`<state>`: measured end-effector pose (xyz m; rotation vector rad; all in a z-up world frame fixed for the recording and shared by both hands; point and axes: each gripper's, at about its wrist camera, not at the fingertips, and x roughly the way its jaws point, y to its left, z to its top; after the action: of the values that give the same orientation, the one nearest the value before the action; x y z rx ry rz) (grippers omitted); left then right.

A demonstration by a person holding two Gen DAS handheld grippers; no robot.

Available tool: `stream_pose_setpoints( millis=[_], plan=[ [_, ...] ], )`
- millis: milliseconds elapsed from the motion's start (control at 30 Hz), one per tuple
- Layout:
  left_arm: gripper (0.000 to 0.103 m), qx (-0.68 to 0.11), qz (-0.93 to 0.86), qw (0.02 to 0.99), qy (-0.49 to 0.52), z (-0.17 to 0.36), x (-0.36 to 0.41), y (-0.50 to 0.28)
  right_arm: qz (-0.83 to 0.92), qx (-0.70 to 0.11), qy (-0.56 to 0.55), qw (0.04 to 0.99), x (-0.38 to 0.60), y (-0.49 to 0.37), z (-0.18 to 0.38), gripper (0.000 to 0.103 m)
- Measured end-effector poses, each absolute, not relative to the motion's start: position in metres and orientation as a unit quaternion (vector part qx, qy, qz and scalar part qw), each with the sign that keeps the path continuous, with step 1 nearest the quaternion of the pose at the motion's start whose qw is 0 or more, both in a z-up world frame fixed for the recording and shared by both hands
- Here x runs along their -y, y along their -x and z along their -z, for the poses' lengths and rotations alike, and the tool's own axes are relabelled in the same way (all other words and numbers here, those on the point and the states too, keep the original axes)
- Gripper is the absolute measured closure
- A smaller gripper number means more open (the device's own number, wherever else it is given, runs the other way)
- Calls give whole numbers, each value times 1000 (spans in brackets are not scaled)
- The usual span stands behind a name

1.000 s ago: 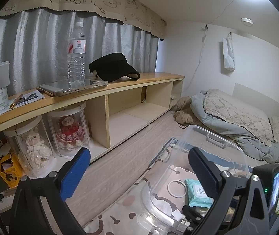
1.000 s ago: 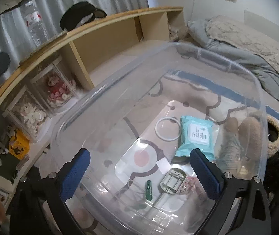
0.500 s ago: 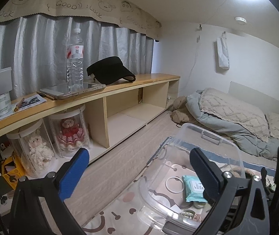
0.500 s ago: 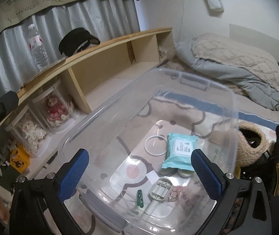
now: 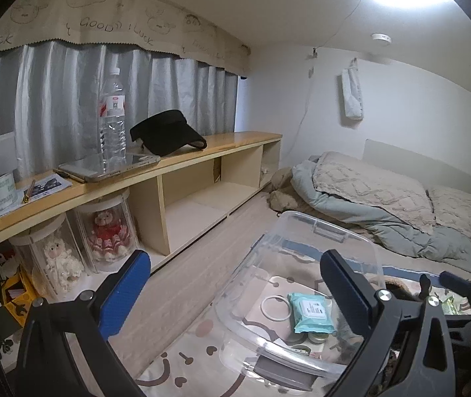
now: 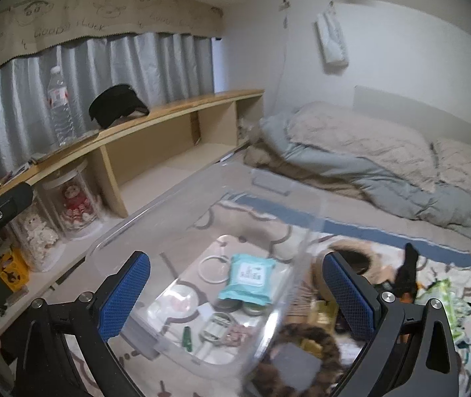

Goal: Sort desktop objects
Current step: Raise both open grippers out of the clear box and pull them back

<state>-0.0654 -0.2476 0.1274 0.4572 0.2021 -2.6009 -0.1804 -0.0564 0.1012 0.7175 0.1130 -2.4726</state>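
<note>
A clear plastic bin (image 5: 301, 297) sits on a patterned mat (image 5: 182, 360); it also shows in the right wrist view (image 6: 176, 238). Inside lie a teal wipes pack (image 6: 247, 278), a white ring (image 6: 212, 269), round tins (image 6: 235, 306) and small items. The wipes pack (image 5: 311, 311) and ring (image 5: 275, 307) also show in the left wrist view. My left gripper (image 5: 235, 297) is open and empty above the bin's left edge. My right gripper (image 6: 235, 297) is open and empty above the bin. A brown furry hoop (image 6: 301, 357) and loose clutter (image 6: 434, 294) lie right of the bin.
A long wooden shelf (image 5: 176, 162) runs along the left with a water bottle (image 5: 113, 115), a black visor (image 5: 166, 132) and a tablet (image 5: 106, 167). Doll jars (image 5: 106, 231) stand under it. A rumpled quilt (image 5: 384, 198) lies behind the bin.
Both grippers have lifted and pulled back from the bin, so it looks smaller and lower. Both stay open and empty.
</note>
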Motion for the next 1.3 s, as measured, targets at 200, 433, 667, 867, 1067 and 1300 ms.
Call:
stream_pose_setpoints(
  millis=[200, 433, 667, 867, 1067, 1300],
  plan=[
    [0, -74, 957, 221, -170, -131, 232, 59, 928, -26, -258, 266, 23, 166, -110, 0],
    [0, -60, 963, 196, -177, -129, 210, 48, 932, -33, -246, 264, 2, 140, -111, 0],
    [0, -52, 968, 168, -181, -123, 191, 33, 934, -36, -237, 266, -11, 117, -109, 0],
    [0, -51, 969, 160, -181, -117, 183, 17, 937, -41, -226, 264, -23, 100, -107, 0],
    [0, -58, 967, 151, -199, -105, 179, 8, 940, -42, -221, 258, -36, 86, -102, 0],
    [0, -58, 964, 134, -222, -88, 173, -3, 943, -43, -220, 248, -50, 74, -92, 0]
  ],
)
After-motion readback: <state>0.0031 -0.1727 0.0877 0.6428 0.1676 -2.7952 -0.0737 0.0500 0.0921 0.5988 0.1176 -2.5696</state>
